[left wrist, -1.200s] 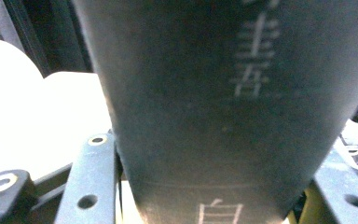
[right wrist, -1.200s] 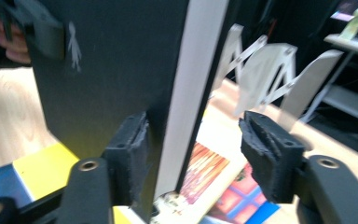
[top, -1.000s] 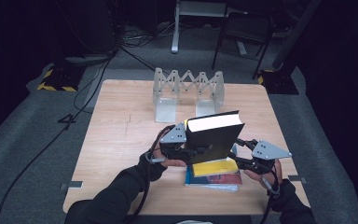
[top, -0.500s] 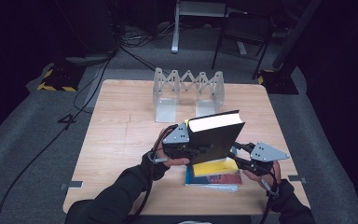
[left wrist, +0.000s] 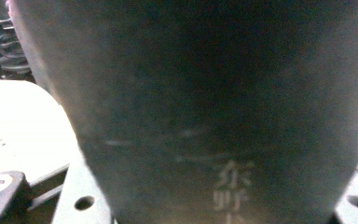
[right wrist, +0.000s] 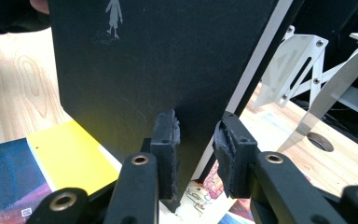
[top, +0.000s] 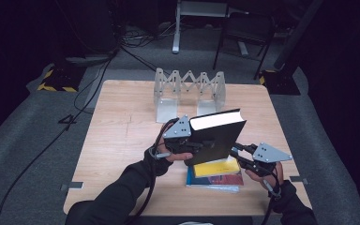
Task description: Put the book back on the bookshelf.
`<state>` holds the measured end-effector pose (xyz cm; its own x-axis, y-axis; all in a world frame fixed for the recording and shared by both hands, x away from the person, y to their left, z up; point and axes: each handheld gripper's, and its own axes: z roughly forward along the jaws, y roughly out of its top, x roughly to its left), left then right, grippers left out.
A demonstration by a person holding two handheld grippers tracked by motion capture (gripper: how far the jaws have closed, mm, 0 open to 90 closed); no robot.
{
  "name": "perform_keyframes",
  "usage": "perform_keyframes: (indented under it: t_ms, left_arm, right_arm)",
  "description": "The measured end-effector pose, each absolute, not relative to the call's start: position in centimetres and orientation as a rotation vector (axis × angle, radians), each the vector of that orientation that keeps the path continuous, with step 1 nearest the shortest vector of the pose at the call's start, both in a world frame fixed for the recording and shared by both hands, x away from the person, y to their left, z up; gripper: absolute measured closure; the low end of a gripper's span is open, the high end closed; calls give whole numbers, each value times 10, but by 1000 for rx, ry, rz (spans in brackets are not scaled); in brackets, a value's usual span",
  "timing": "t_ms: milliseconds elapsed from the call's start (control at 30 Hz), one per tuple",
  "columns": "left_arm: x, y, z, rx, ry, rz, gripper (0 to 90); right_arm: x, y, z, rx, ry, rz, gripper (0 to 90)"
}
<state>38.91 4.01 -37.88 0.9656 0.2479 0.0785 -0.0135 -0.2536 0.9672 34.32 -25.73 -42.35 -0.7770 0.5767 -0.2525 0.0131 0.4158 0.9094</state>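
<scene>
A black hardback book (top: 215, 138) stands tilted in the air above a small stack on the wooden table (top: 122, 126). My left gripper (top: 201, 145) is shut on its left side, and the spine (left wrist: 205, 116) with pale printed characters sits close in the left gripper view. My right gripper (top: 236, 152) is open at the book's lower right corner. In the right gripper view that corner of the black book (right wrist: 158, 60) sits between the pads of my right gripper (right wrist: 196, 135) with a gap left. Beneath lie a yellow book (top: 215, 168) on a blue book (top: 213, 182).
A folding metal book rack (top: 187, 89) stands at the back of the table, and it also appears as the rack (right wrist: 307, 70) past the book in the right gripper view. Bare wood stretches to the left. Cables and chair legs are on the floor beyond.
</scene>
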Motion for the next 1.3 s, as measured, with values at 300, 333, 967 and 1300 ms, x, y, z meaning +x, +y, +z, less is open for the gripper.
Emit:
perform_keyframes:
  t_ms: [300, 333, 967, 1300]
  left_arm:
    - [388, 40, -376, 1827, 174, 246, 489]
    - [388, 39, -376, 1827, 177, 246, 489]
    - [383, 38, -374, 1804, 183, 278, 468]
    - [391, 35, -365, 1784, 200, 249, 457]
  right_arm:
    - [344, -274, -427, 569, 2189, 1309, 397]
    - [344, -281, -430, 611, 2223, 1288, 388]
    - [333, -355, -500, 939, 2346, 1122, 329]
    - [333, -360, -504, 992, 2406, 1084, 295]
